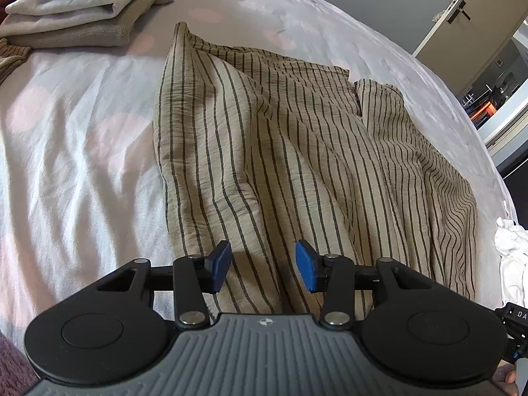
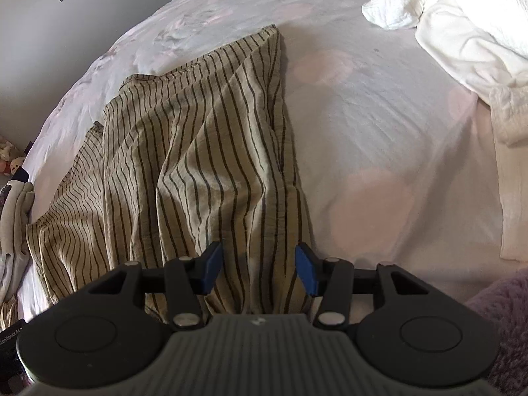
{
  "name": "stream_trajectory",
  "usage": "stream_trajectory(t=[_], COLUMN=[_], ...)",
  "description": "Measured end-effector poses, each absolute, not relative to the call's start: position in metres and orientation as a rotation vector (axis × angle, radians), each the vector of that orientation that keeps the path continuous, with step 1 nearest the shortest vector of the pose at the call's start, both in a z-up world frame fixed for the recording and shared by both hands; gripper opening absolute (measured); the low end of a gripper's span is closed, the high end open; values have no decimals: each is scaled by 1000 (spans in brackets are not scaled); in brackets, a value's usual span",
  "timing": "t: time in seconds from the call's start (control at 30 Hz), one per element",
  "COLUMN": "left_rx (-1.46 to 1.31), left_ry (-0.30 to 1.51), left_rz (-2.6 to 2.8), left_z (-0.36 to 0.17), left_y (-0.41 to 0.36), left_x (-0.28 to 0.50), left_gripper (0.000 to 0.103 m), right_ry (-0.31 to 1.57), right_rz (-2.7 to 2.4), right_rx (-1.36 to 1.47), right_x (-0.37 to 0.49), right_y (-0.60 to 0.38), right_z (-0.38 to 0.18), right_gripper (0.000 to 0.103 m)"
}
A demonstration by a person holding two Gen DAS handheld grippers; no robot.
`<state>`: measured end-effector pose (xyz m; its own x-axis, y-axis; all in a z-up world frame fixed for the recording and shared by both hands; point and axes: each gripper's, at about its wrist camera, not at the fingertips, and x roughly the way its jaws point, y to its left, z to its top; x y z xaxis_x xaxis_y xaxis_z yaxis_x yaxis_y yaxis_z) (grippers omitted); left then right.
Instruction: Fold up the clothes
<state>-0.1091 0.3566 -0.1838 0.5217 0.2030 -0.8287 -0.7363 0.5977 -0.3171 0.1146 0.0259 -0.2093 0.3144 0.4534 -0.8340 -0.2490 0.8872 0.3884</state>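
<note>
Left wrist view, and the left gripper (image 1: 263,265) hangs over the near end of the striped garment (image 1: 280,151), blue pads (image 1: 220,265) spread apart with nothing pinched between them, cloth lying loose beneath. The tan, dark-striped garment sprawls rumpled across the pale bedsheet (image 1: 82,132), running away toward the far side. Up in the far left corner sits a stack of folded clothes (image 1: 89,10). Over to the right wrist view: the right gripper (image 2: 259,270) is parted too, a raised fold of the striped garment (image 2: 211,151) standing between its pads (image 2: 211,269), though neither pad clearly presses on it. White clothes (image 2: 462,33) lie bunched at the far right on the bedsheet (image 2: 379,132).
</note>
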Motion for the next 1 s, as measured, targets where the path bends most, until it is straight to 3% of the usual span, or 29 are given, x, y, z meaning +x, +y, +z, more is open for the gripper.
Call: stream_trajectory(t=[0.37, 0.7, 0.77, 0.83, 0.9, 1.0], left_rx=[-766, -568, -529, -503, -500, -535], left_ry=[920, 1190, 1215, 1226, 1223, 1204], left_rz=[545, 537, 536, 535, 534, 530], left_z=[-182, -200, -203, -204, -203, -202], left_y=[345, 316, 311, 308, 307, 309], left_x=[-120, -93, -89, -86, -87, -90], left_gripper=[40, 40, 40, 40, 40, 40], right_ry=[1221, 1309, 1316, 1312, 1285, 1213], right_rz=[401, 401, 415, 439, 472, 535], right_rx=[70, -2, 1, 20, 49, 113], right_x=[99, 110, 111, 111, 108, 103], right_y=[23, 33, 33, 32, 30, 24], right_z=[-208, -222, -223, -223, -220, -212], right_gripper=[44, 44, 38, 21, 10, 8])
